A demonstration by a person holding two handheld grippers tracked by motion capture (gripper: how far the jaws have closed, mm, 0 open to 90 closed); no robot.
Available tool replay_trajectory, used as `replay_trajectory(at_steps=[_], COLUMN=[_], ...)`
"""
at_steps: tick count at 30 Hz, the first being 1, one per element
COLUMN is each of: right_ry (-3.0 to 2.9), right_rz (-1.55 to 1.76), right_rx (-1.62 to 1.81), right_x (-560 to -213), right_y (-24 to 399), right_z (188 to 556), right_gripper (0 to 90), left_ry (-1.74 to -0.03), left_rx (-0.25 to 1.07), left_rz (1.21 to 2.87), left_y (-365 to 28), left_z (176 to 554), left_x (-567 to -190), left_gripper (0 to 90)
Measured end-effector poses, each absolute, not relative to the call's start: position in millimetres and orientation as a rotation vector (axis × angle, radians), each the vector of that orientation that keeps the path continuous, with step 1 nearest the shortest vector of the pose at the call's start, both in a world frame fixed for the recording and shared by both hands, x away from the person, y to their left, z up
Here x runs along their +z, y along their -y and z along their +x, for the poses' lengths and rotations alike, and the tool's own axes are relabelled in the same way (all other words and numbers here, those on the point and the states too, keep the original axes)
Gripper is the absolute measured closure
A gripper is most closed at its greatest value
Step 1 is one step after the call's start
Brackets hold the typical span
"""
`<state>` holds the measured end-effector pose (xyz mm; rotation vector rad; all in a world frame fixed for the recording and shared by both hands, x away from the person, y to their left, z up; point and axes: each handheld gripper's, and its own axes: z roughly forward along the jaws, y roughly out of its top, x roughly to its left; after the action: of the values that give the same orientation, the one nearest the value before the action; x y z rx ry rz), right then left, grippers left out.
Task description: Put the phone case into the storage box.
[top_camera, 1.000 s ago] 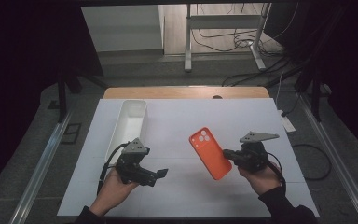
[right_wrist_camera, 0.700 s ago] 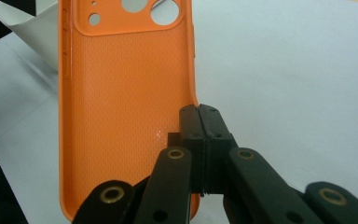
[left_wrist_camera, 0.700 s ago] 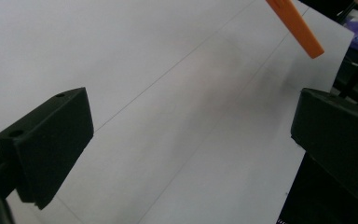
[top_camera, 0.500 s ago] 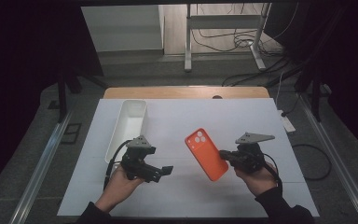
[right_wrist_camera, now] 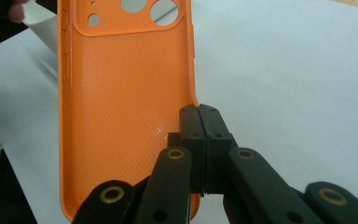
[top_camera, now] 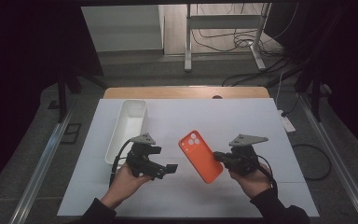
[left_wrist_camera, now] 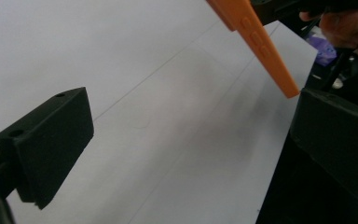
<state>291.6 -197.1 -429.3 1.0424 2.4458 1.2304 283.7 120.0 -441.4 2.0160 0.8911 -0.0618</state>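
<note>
Between the two hands, an orange phone case (top_camera: 201, 156) is hanging above the table, long axis running eleven to five; right gripper (top_camera: 220, 157) is pinching its edge, left gripper (top_camera: 169, 169) is waiting wide open at nine o'clock.

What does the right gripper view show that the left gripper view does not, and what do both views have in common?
Right gripper view: the inner side of the orange rubbery phone case, with its fine texture and round camera holes, and the right gripper shut on the case's side wall.

Left gripper view: the left gripper with jaws wide apart and nothing between them, and the case's outer edge with raised buttons, held above the table.

Both: the orange case and the white table surface.
</note>
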Motion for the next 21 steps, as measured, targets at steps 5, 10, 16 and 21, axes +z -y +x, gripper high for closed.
replay_trajectory(at_steps=[5, 10, 16, 21], right_ry=[-2.459, -2.464, -2.467, -2.470], right_rz=[1.037, 1.012, 0.991, 0.976], right_rx=[1.242, 1.234, 1.229, 1.227], right_x=[-430.4, -431.8, -433.0, -433.3], right_y=[190.8, 184.3, 177.2, 173.1], right_z=[289.4, 287.3, 284.6, 282.7], right_gripper=[88.5, 88.5, 88.5, 88.6], left_ry=[-0.882, -0.879, -0.873, -0.875], left_rx=[-0.093, -0.121, -0.154, -0.162], left_rz=[2.013, 2.009, 1.998, 2.002], left_y=[-115.8, -111.8, -107.2, -104.3], left_z=[286.2, 287.8, 290.0, 291.4], left_x=[-441.6, -441.5, -442.2, -442.5], left_gripper=[0.0, 0.0, 0.1, 1.5])
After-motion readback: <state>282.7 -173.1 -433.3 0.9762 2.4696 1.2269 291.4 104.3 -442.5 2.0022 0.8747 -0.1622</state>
